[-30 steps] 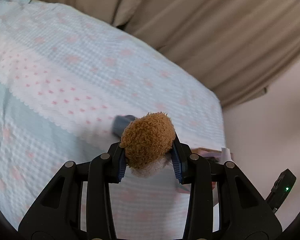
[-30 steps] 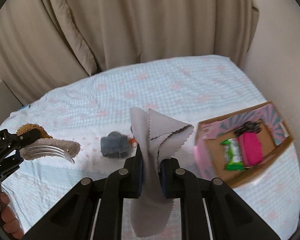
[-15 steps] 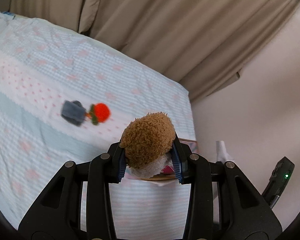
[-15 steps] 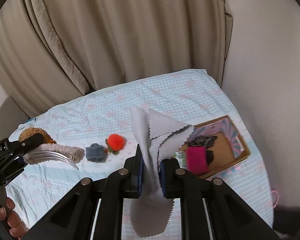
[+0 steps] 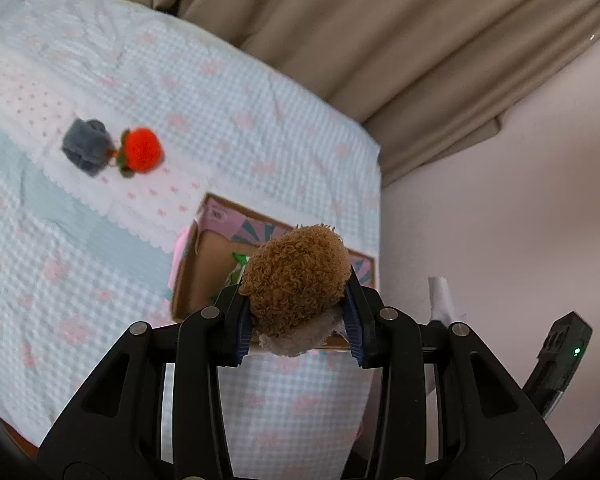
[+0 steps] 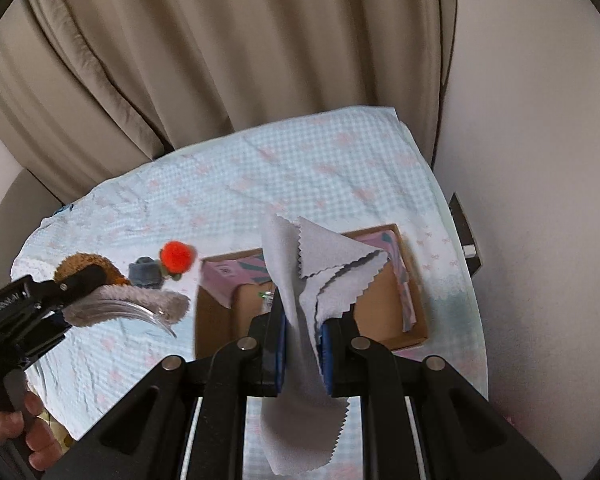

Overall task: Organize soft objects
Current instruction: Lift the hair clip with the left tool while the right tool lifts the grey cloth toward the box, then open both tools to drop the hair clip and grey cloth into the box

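My left gripper (image 5: 298, 326) is shut on a fuzzy brown plush piece (image 5: 296, 276) with a pale fleecy underside, held above the near edge of an open cardboard box (image 5: 196, 272). In the right wrist view that left gripper (image 6: 80, 280) shows at the left, gripping the same brown plush (image 6: 86, 262), which has a clear curved band below. My right gripper (image 6: 302, 344) is shut on a grey cloth (image 6: 320, 256) with zigzag edges, hanging over the cardboard box (image 6: 216, 320). A red pom-pom (image 5: 140, 154) and a small grey soft item (image 5: 86, 148) lie side by side on the bed.
The bed carries a light blue checked cover (image 5: 228, 100) with pink marks. Beige curtains (image 6: 228, 48) hang behind it and a pale wall (image 5: 500, 220) stands close on the right. A hand (image 6: 32, 436) grips the left tool's handle. A green item (image 5: 238, 264) lies in the box.
Both grippers have swept sideways across the bed toward the wall, each keeping its load. The box has come under them, and the red and grey items have slid to the left.
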